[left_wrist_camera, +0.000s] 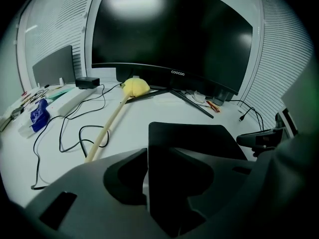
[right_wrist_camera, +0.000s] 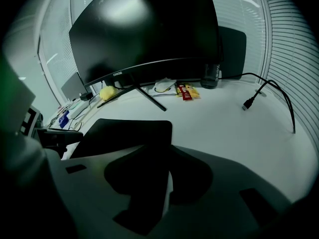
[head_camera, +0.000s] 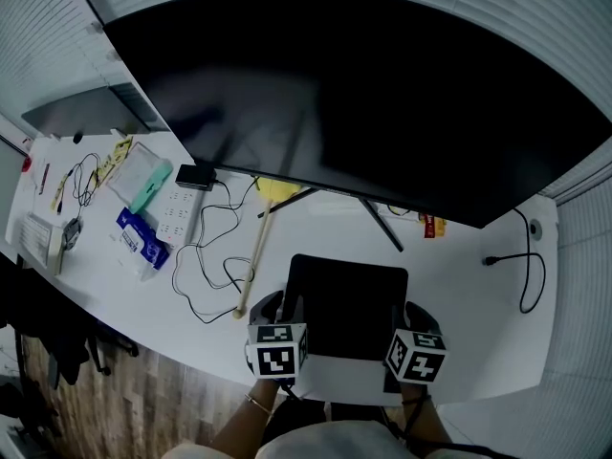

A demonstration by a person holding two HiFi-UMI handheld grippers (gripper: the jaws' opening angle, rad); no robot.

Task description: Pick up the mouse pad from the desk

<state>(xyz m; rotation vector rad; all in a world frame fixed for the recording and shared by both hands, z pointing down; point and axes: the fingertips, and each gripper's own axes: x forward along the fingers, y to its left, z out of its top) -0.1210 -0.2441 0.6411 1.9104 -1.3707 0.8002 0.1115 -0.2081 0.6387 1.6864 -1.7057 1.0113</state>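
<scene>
The black mouse pad (head_camera: pixel 346 299) lies flat on the white desk (head_camera: pixel 459 295), in front of the monitor's stand. My left gripper (head_camera: pixel 287 306) is at the pad's near left corner and my right gripper (head_camera: pixel 403 312) at its near right corner. In the left gripper view the pad (left_wrist_camera: pixel 194 138) runs back into the gap of the left gripper (left_wrist_camera: pixel 149 179), whose jaws stand wide. The right gripper view shows the same: the pad (right_wrist_camera: pixel 124 131) reaches in between the wide jaws of the right gripper (right_wrist_camera: pixel 167 183). Neither pair of jaws presses on the pad.
A large curved monitor (head_camera: pixel 363 94) fills the back of the desk. Left of the pad lie a yellow duster on a wooden stick (head_camera: pixel 253 266), loose black cables (head_camera: pixel 206 275), a power strip (head_camera: pixel 177 213) and a blue packet (head_camera: pixel 142 237). Another cable (head_camera: pixel 521 266) lies at the right.
</scene>
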